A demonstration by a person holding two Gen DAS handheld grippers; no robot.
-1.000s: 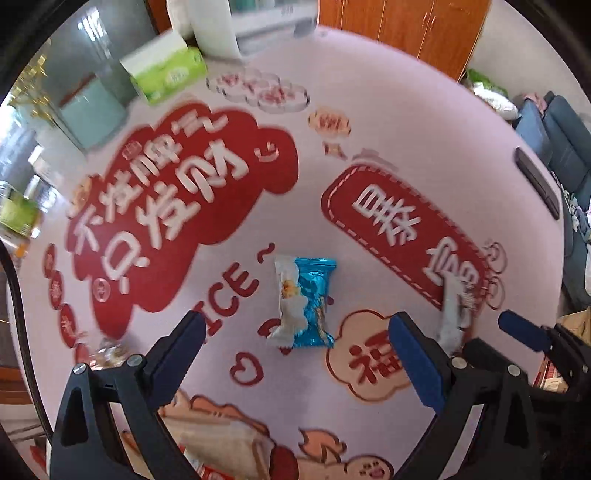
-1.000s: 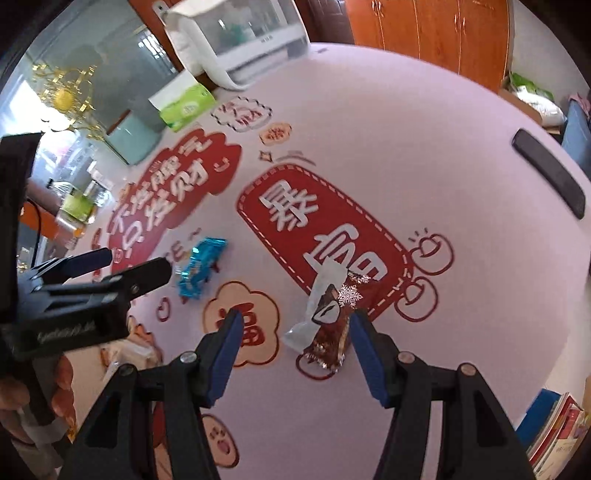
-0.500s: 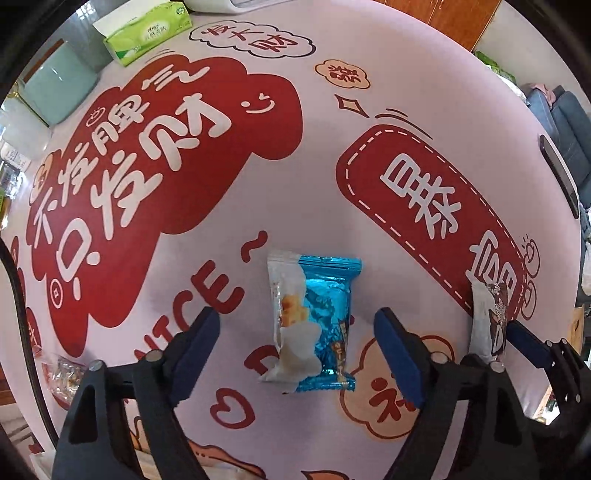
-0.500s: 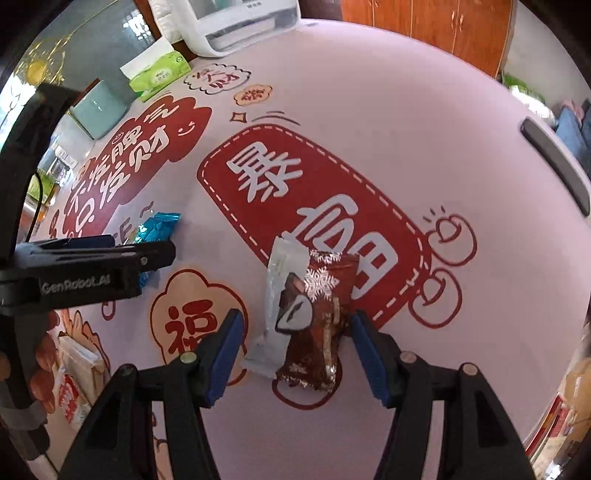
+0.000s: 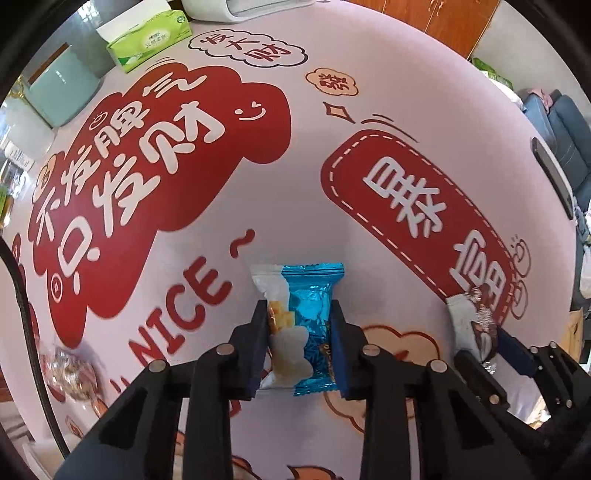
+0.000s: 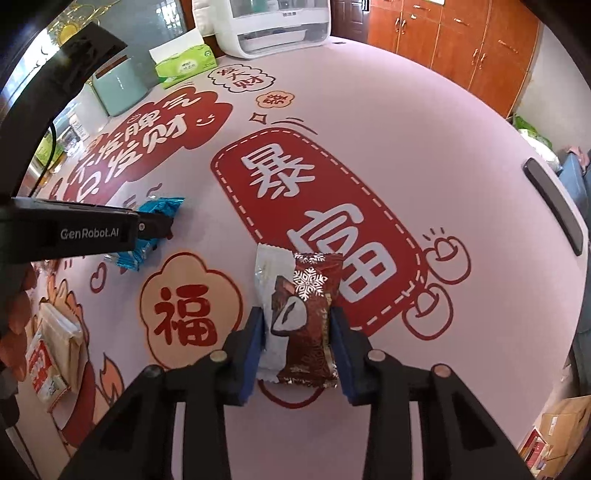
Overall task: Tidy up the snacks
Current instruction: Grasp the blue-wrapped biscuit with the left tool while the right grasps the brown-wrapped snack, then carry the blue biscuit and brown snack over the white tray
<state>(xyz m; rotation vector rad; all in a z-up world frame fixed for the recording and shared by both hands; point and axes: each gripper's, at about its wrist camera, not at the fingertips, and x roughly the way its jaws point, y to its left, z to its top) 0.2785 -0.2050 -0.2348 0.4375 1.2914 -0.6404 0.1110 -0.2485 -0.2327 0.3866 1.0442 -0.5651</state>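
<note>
**Snack packets clamped, one in each gripper**

Snack packets lie on the pink tablecloth (image 5: 424, 122) printed with red panels and white characters, and both are now pinched. The left gripper (image 5: 298, 345) has its blue pads pressed against the long sides of the blue-and-white foil snack packet (image 5: 301, 325), which lies beside the red "NICE" lettering. The right gripper (image 6: 297, 341) is closed the same way on the brown-and-white snack packet with a snowflake (image 6: 301, 314), at the lower edge of the dashed red panel. Both packets rest flat on the cloth.

A second ago both pairs of jaws stood wide apart, the left much wider than the right, with each packet lying loose between or ahead of the pads. Since then both grippers have come down closer to the table and shut onto their packets. Neither packet has left its spot. The green tissue box (image 6: 184, 64) and the white appliance (image 6: 273, 26) stay at the far edge.
</note>
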